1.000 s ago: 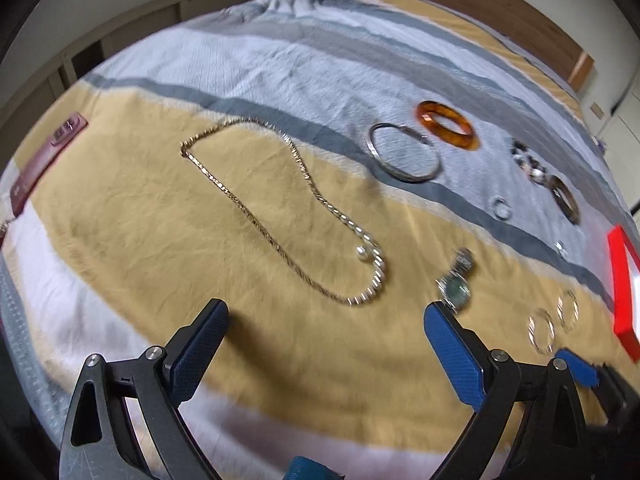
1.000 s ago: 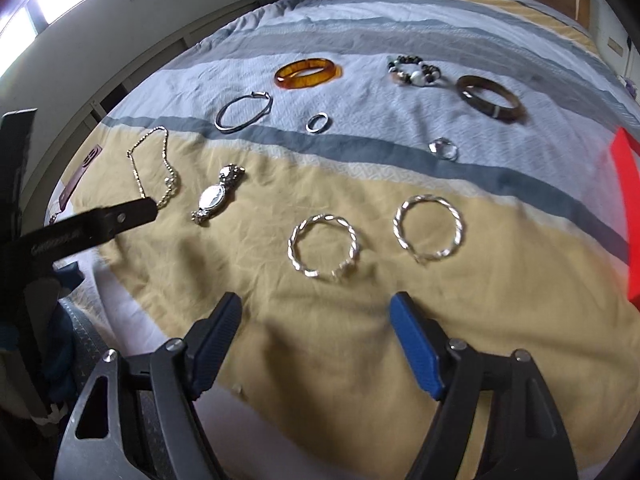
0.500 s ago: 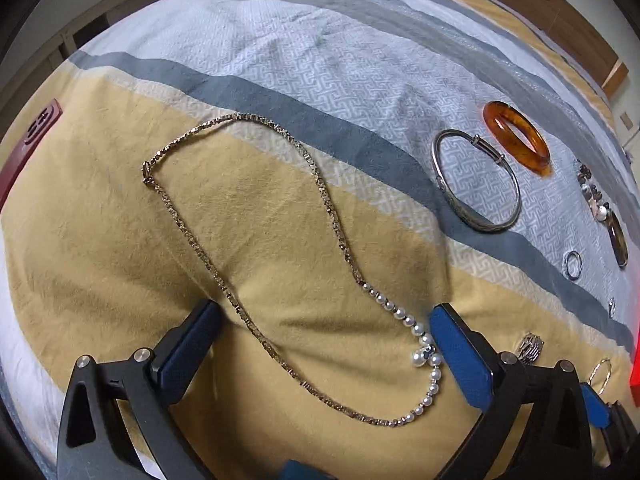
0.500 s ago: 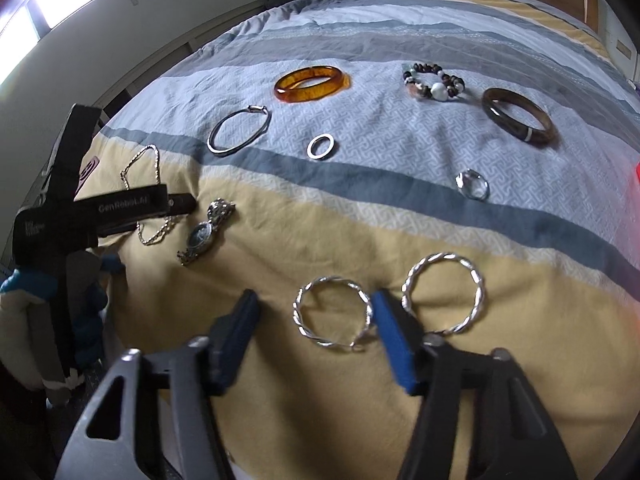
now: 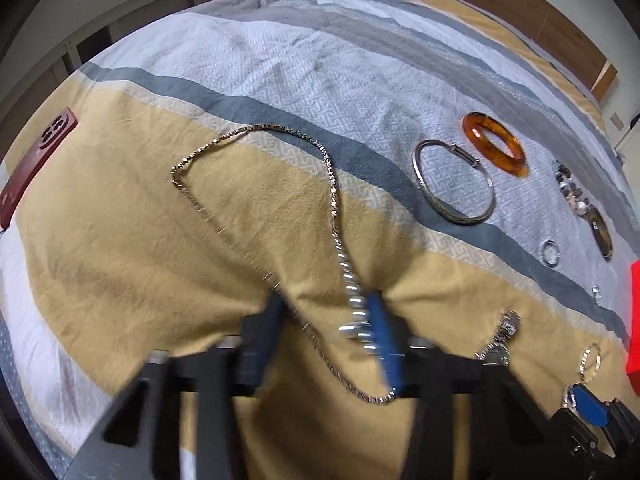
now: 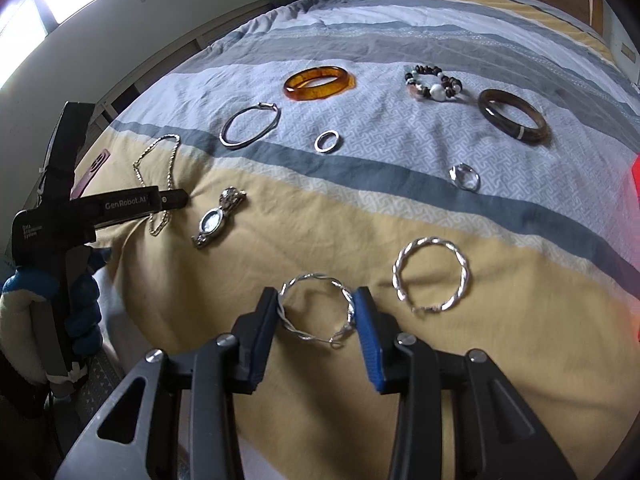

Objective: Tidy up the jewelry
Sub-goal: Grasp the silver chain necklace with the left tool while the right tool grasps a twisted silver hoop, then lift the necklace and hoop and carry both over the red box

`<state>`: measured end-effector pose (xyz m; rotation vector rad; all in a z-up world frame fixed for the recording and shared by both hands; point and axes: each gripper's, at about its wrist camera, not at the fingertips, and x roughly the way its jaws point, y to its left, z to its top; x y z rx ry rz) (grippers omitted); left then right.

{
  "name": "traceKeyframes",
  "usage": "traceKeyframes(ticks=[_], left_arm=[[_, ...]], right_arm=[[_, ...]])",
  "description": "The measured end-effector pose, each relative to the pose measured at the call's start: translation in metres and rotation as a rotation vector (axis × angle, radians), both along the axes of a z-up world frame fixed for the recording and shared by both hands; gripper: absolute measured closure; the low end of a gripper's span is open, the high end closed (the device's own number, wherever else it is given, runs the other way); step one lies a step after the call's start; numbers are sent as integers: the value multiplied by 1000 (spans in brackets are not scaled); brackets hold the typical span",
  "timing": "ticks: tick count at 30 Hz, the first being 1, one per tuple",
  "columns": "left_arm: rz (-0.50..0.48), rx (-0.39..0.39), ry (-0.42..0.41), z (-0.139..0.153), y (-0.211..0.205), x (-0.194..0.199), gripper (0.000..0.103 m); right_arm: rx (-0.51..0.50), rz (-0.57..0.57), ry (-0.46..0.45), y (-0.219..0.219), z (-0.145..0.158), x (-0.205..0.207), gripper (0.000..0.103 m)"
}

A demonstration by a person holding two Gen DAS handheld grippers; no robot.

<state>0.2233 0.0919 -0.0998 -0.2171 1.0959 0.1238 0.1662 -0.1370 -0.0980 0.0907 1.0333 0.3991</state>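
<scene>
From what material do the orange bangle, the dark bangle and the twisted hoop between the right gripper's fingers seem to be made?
Orange bangle: probably resin or amber-like plastic; it is translucent and glossy, and light glows through it.
Dark bangle: perhaps polished wood, horn or stone; it is opaque brown with faint streaks and one pale band.
Twisted hoop: silver-coloured metal; thin twisted strands with bright reflections. Which metal cannot be told.

Matt woven cloth bedspread [image 6: 400, 216]; shiny twisted metal hoop [image 6: 316, 310]; glossy amber bangle [image 6: 319, 83]

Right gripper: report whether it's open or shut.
Open. The right gripper has its blue pads either side of the twisted silver hoop, which lies flat on the bedspread, unsqueezed.
</scene>
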Motion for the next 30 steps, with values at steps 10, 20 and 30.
traceKeyframes(ticks=[10, 20, 30], left_arm=[[-56, -44, -64, 31, -3, -46, 95], [-212, -33, -191, 96, -55, -91, 95], [-542, -88, -277, 150, -211, -105, 95]], right_arm=[[50, -21, -25, -13, 30, -33, 66], [88, -78, -136, -50, 79, -81, 66], [60, -282, -227, -179, 108, -112, 66]])
